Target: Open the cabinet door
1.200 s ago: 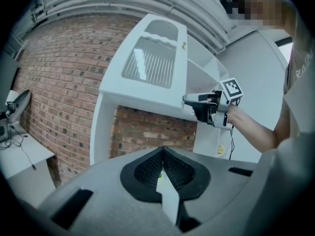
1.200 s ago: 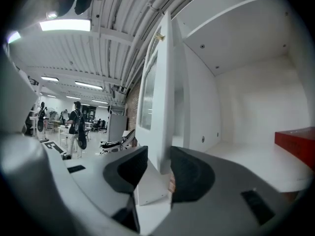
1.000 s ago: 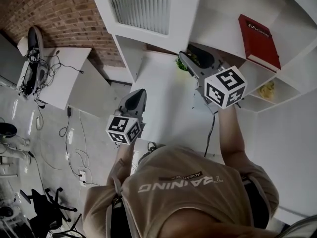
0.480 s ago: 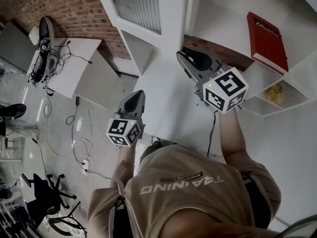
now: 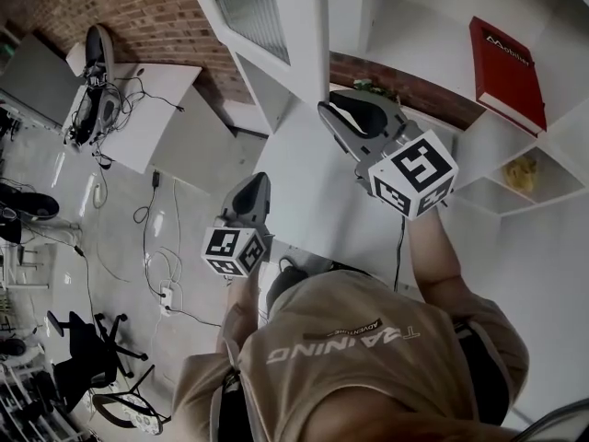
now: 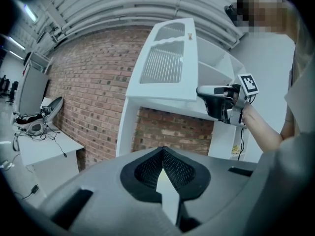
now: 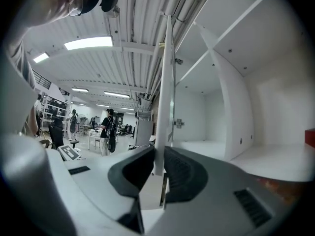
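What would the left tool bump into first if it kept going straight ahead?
Probably the brick wall under the white cabinet; nothing nearer seems to stand before the left tool, though depth is unclear.

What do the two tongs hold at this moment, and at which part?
The right tongs, which have just been closing, grip the white cabinet door by its free edge. The left tongs are shut and empty.

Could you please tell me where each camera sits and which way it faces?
Head view: on the person's head, looking steeply down at left tongs, right tongs, shirt.
Left gripper view: on the left tongs, facing brick wall and cabinet door; own shut jaws show.
Right gripper view: on the right tongs, along the door's edge; jaws have just been closing, clamping it.
Shared: head and left gripper views show the door.
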A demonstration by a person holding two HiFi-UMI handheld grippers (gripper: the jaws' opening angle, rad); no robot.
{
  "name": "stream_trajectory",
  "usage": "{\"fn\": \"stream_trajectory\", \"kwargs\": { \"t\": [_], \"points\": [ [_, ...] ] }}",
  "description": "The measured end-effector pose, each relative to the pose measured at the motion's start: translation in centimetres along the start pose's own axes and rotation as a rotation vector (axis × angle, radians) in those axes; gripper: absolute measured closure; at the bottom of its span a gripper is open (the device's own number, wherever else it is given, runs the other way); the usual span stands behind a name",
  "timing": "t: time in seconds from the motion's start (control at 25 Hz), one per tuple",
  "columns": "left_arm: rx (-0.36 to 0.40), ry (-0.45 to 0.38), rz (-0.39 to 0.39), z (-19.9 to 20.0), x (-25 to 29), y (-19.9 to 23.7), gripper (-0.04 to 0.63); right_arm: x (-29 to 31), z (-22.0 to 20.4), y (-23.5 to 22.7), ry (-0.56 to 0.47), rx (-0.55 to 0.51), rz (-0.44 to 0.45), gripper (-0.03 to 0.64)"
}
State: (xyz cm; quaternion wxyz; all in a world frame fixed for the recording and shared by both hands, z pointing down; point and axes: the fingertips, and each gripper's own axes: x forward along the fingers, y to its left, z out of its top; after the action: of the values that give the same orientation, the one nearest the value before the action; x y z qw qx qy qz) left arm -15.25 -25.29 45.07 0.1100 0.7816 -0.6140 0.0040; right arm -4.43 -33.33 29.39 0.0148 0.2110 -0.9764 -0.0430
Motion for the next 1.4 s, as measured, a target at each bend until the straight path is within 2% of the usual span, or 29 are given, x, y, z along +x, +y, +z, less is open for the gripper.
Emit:
{"fn": "stream_trajectory", "kwargs": {
  "t": [0.28, 0.52, 1.12, 1.4],
  "points": [
    [-0.011, -0.034, 0.018, -0.1, -2.7, 2.0, 0.588, 0.5, -0.1, 2.2, 0.001, 0.018, -0.035, 0.552],
    [0.015, -0.002, -0.018, 0.1, -5.9, 4.7, 0.588, 1.3, 0.3, 4.7, -0.003, 0.036, -0.117, 0.554],
    [0.100, 0.054, -0.203, 1.2, -8.7, 9.3, 0.588, 4.6, 1.0, 11.3, 0.013, 0.029, -0.255, 0.554],
    [0.129, 0.038, -0.264, 2.0, -10.1, 11.2, 0.588, 7.3, 1.5, 14.2, 0.015, -0.003, -0.302, 0.557]
  ]
}}
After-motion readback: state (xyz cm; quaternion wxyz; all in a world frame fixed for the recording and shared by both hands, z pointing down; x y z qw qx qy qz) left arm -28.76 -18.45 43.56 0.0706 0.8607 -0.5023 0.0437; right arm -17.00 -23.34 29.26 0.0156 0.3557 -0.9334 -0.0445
